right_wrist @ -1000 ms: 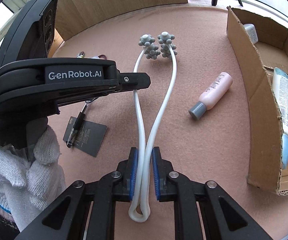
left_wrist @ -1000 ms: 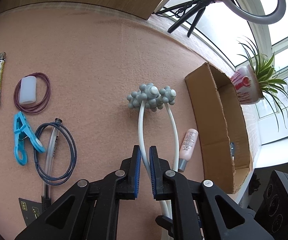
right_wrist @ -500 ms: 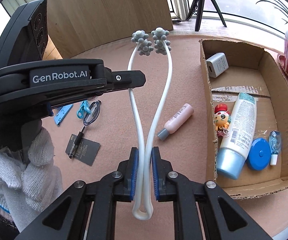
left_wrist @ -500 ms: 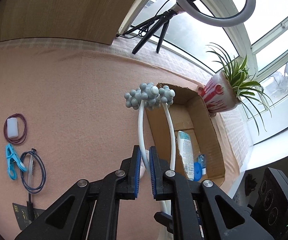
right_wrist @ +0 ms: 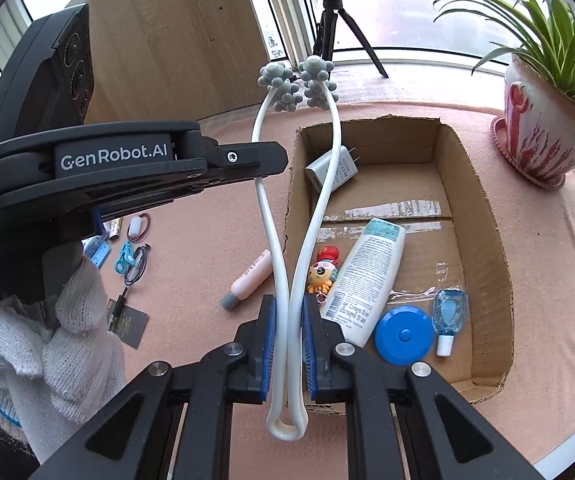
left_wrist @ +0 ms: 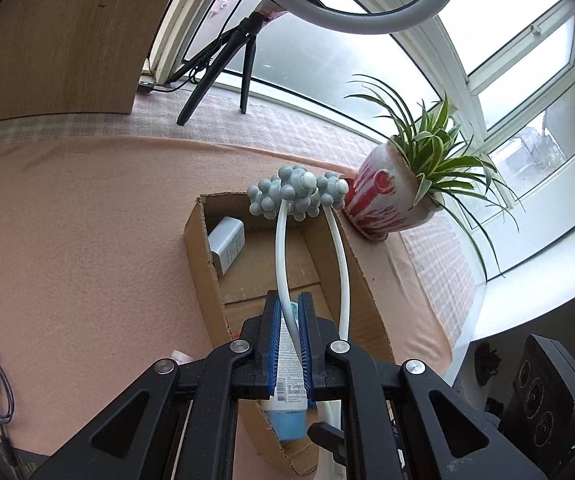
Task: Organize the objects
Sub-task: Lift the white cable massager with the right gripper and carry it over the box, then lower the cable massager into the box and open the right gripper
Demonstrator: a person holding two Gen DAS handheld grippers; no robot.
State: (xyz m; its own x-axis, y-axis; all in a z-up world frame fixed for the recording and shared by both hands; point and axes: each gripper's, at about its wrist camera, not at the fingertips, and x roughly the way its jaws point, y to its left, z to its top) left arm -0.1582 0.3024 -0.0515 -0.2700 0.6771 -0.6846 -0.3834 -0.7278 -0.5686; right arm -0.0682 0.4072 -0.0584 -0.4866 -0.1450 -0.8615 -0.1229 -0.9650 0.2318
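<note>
Having lifted the roller massager off the pink cloth a second back, now carrying it across and holding it above the cardboard box, with its knobbed grey heads reaching towards the box's far wall rather than lying on the cloth to the box's left. Pinching both white stems together near the looped end with the right gripper, and clamping a single stem further along with the left gripper. Probably closing in on the drop: lowering into the box and letting go looking like all that remains for this item, with the pink bottle still waiting just outside the box's left wall.

Laying out, in the right wrist view, the box's whole floor: white charger, lotion tube, cartoon figure, round blue case, small blue bottle, plus the gloved hand carrying the left gripper. Hiding most of that floor in the left wrist view, yet making plain there that only one stem is running between the left jaws, the other passing outside them, and taking in the full ring light high beyond the box
</note>
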